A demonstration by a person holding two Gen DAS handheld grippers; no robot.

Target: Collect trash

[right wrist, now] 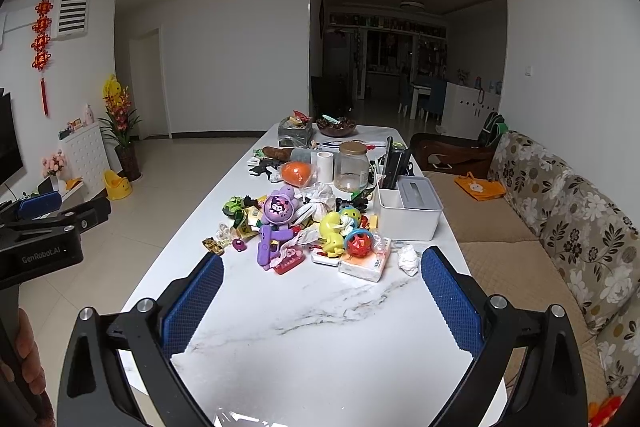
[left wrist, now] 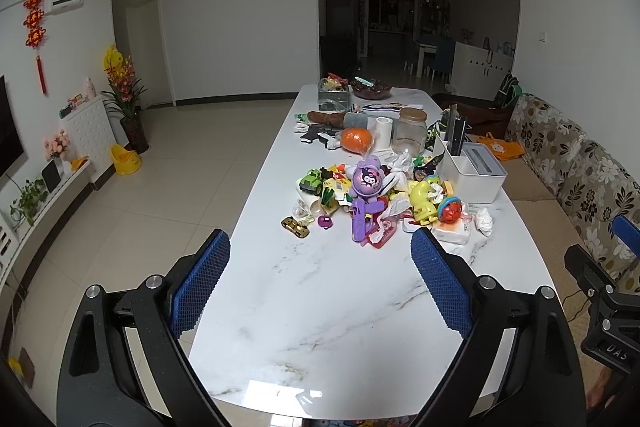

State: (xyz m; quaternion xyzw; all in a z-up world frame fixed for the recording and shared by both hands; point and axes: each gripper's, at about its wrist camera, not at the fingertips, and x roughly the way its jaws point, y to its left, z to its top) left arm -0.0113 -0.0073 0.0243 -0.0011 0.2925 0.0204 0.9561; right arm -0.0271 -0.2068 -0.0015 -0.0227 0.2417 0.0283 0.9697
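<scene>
Both grippers hang above the near end of the table [left wrist: 320, 327], jaws spread wide, nothing between the blue pads. Left gripper [left wrist: 320, 283] fills the lower part of its own view; right gripper [right wrist: 322, 291] does the same in its view. Judged: start of the task, both held back and high to survey the pile before picking.

Trash is mixed into the toy heap at mid-frame. Clearest piece: a crumpled tissue [right wrist: 408, 258] at the right edge of the heap, just beside the tissue pack [right wrist: 366, 261] and near the right gripper's right pad. Another white wad [right wrist: 320, 199] sits mid-heap behind the purple toy [right wrist: 278, 213], with scraps of wrapper among the toys. The tissue is loose and apart from the heap, so likely the easiest first grab.

White box [right wrist: 408, 217] stands right of the heap, jar [right wrist: 352, 167] and paper roll [right wrist: 325, 167] behind. No bin seen in either view.

Surface: glossy white marble, glare at bottom edge. Room: tiled floor, floral sofa [right wrist: 568, 227] at right, plant [right wrist: 120, 131] and red knot hanging [right wrist: 42, 39] at left, dim room through the doorway at top centre.
</scene>
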